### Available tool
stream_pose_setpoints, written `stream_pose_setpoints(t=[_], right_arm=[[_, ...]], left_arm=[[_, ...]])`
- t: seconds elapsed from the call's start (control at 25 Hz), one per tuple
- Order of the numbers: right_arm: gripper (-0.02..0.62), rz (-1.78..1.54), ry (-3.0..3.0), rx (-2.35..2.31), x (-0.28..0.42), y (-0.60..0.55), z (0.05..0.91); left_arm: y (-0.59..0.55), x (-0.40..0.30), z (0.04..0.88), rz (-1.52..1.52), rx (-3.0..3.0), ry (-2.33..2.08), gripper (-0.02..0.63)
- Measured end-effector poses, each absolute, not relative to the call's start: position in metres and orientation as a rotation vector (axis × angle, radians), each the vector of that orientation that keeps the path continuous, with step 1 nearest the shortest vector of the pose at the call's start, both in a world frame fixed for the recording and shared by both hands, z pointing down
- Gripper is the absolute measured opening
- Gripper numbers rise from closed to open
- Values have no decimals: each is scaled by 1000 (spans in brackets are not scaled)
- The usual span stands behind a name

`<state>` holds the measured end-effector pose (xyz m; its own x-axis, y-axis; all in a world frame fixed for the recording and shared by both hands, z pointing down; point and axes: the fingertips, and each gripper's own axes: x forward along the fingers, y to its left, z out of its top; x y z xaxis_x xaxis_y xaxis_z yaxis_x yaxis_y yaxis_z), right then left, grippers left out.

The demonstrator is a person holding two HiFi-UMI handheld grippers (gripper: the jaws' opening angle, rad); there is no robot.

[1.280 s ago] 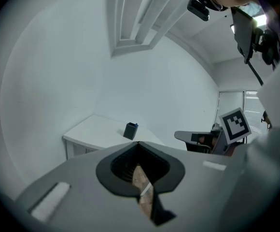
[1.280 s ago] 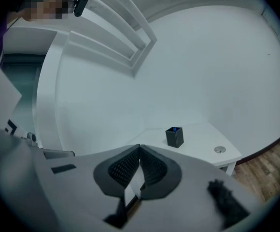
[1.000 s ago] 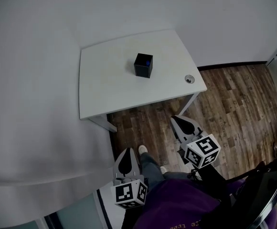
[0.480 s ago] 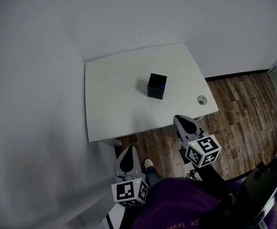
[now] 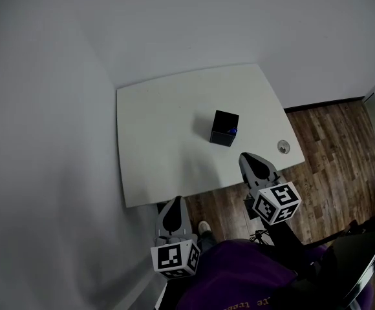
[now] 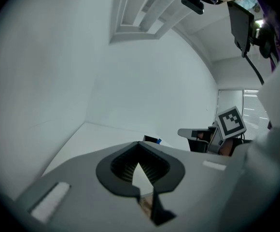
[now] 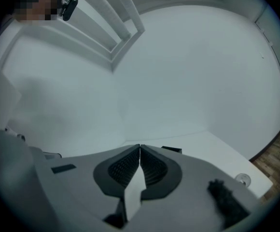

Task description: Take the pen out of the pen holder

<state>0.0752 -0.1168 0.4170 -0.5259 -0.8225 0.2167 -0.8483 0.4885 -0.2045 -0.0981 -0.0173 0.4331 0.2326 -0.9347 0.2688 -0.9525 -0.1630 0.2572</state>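
Though boxy, matte black pen holder (image 5: 224, 128)

White table (image 5: 155, 141), round metal disc (image 5: 283, 146) near its edge, wooden floor (image 5: 342, 147)

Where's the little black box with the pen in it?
In the head view, the black pen holder stands on the white table, a bit right of its middle, ahead of the right hand-held gripper and not touching it.
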Motion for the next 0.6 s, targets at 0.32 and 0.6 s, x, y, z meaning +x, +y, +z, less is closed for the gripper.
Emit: stream_pose_setpoints(t=[0.32,0.6], right_arm=[[12,380,-2560,1567,82,-139,425],[14,331,-2516,1587,95,-161,434]], left_arm=[[-31,-107,438,58,2149,-1710,7],[-40,-97,443,72,2154,-1684,6]])
